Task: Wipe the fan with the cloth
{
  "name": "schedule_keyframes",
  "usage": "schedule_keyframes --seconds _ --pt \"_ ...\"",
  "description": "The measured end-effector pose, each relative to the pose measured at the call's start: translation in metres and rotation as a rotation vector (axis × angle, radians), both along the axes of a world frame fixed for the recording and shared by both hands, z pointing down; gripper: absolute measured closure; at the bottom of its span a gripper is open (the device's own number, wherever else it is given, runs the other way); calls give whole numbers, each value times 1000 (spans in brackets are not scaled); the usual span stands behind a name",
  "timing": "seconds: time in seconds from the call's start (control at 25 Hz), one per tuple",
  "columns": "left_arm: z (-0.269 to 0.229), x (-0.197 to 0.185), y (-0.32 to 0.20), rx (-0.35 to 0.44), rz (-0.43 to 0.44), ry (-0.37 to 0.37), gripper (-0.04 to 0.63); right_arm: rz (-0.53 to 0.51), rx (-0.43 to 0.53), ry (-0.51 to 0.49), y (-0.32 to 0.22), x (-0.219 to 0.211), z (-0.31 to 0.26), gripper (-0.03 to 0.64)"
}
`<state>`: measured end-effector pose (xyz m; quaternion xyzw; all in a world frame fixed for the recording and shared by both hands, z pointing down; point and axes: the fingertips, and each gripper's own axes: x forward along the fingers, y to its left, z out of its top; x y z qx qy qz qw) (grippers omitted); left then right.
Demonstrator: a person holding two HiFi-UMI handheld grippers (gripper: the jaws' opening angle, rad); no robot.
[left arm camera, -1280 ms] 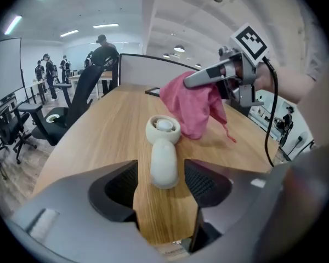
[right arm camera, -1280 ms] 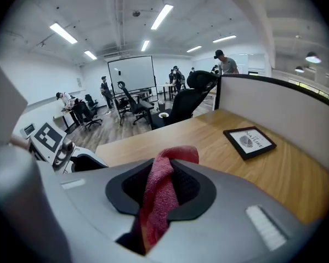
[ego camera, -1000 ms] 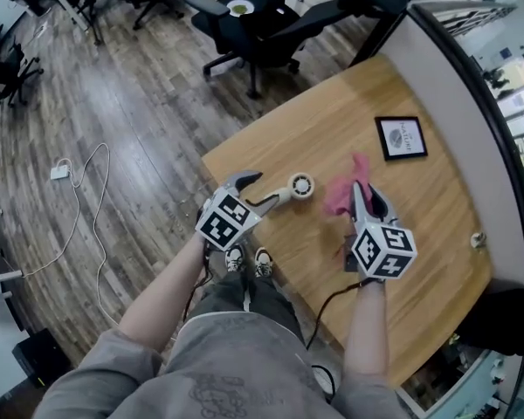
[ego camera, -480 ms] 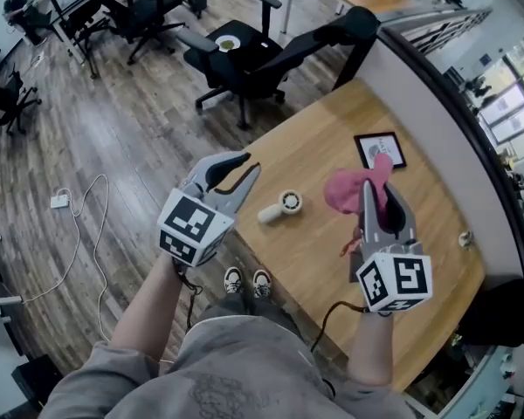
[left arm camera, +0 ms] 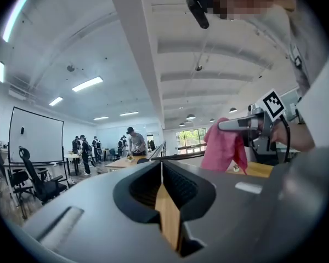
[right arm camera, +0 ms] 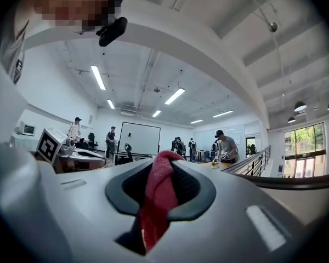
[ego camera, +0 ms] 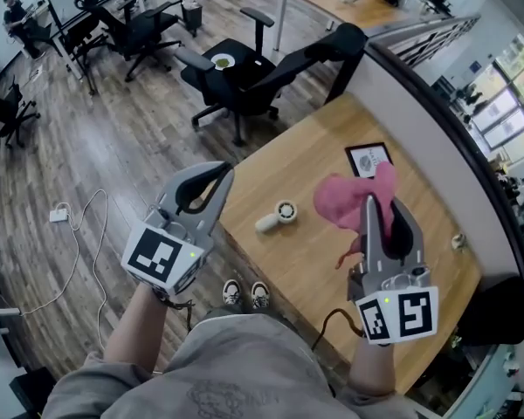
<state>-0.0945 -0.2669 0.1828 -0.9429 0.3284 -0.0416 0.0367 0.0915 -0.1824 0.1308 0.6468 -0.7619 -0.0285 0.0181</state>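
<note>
The white fan (ego camera: 278, 216) lies flat on the wooden counter (ego camera: 314, 151), near its front edge, with nothing touching it. The left gripper (ego camera: 224, 171) is held left of the fan, clear of it and out past the counter's edge. Its fingers (ego camera: 215, 201) have just been closing and are now pressed together with nothing between them. The right gripper (ego camera: 382, 206) is held right of the fan, also clear of it. Its fingers (ego camera: 369, 227) pinch the pink cloth (ego camera: 342, 201), which bunches out past the tips and hangs toward the fan without reaching it. A black picture frame (ego camera: 368, 159) lies beyond the fan to the right. An office chair (ego camera: 244, 72) stands on the floor, well beyond the fan.
</note>
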Motion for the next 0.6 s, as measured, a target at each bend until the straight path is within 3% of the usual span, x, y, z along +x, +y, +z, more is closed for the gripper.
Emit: schedule_keyframes --seconds 0.24,0.6 --pt "-3 -16 18 17 -6 -39 594 18 -12 2 15 -2 2 548" --pt "35 -4 36 -40 25 -109 594 13 -159 -8 27 -2 58 549"
